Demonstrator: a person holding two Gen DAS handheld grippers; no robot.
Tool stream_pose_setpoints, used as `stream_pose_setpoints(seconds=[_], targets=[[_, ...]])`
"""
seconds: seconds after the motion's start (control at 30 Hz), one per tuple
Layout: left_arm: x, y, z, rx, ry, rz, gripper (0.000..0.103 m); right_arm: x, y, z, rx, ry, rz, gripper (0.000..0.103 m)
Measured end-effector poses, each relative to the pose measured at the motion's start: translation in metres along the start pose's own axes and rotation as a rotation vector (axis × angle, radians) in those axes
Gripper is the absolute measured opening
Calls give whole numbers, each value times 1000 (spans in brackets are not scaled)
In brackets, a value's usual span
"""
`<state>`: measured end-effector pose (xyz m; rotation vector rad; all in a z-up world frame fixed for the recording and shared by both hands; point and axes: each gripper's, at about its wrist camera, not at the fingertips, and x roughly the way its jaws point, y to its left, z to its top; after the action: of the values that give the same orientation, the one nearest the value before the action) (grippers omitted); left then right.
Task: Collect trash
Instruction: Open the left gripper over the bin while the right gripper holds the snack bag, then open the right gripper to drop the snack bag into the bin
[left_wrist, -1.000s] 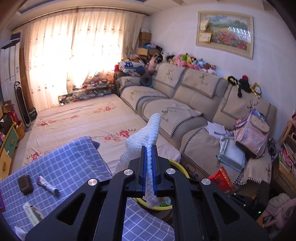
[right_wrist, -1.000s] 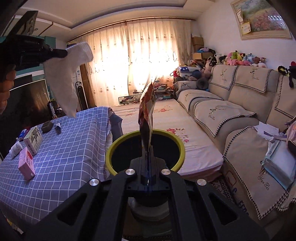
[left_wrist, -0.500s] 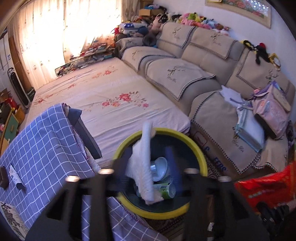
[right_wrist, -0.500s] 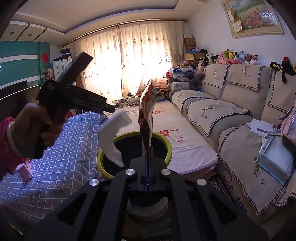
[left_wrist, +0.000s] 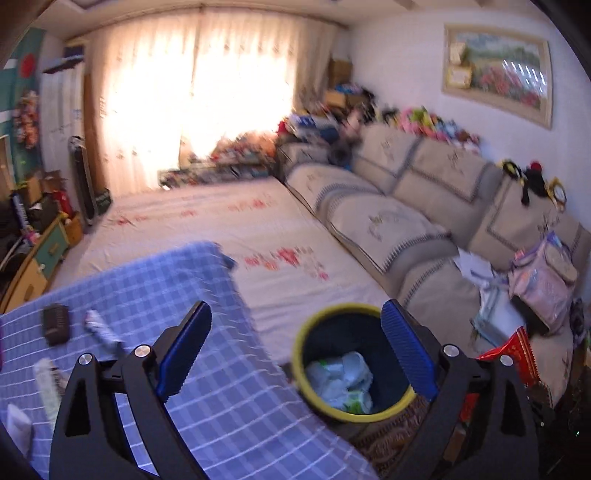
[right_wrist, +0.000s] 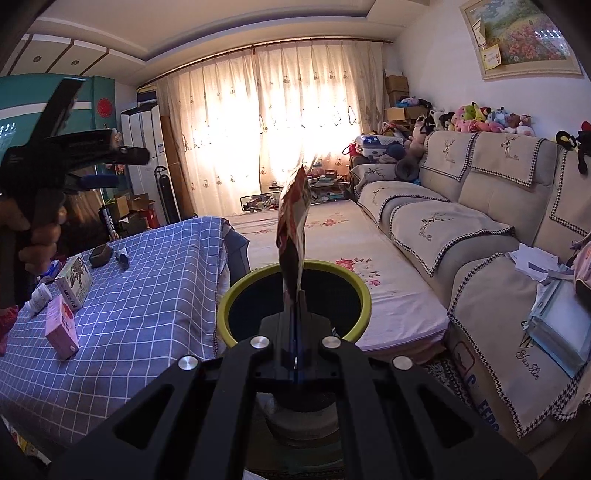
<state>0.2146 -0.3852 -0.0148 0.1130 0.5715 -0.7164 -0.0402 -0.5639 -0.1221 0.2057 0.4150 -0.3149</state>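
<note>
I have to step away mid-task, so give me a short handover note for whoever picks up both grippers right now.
Left hand-held gripper: open and empty, jaws just opened; white cloth gone from them.
Right hand-held gripper: shut on a red snack wrapper, held upright over the bin.
Yellow-rimmed bin: on the floor beside the checked-cloth table, crumpled trash inside.
Left to do: drop the wrapper in. Boxes and small items on the table may need sorting; which are trash I cannot tell.

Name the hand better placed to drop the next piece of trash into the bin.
Right. The right gripper is shut on a red snack wrapper directly above the yellow-rimmed bin. The left gripper is open and empty.
</note>
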Motion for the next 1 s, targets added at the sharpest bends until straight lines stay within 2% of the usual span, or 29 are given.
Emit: stream_pose_setpoints(seconds=[0.1,0.27,0.4,0.53,0.63,0.73,1.0], targets=[[-48,44,-7,-49,-95,91,97,3,9,3,-14,5,12,1],[-111,121,-39,-93,-208,333,98,13,26,8,-38,21,30,1],[-136,190,-80,-136,-224,527,98,25,41,11,-53,35,41,1],[-144,257,-120,-220,-235,676,98,46,50,14,-62,66,35,1],[-147,291,-148,-286,-252,719,98,68,52,14,-82,113,-5,1],[-147,308,-167,-319,-254,708,98,90,48,11,-76,170,-36,1],[-142,305,-176,-307,-259,685,98,141,48,4,-91,250,-73,1]])
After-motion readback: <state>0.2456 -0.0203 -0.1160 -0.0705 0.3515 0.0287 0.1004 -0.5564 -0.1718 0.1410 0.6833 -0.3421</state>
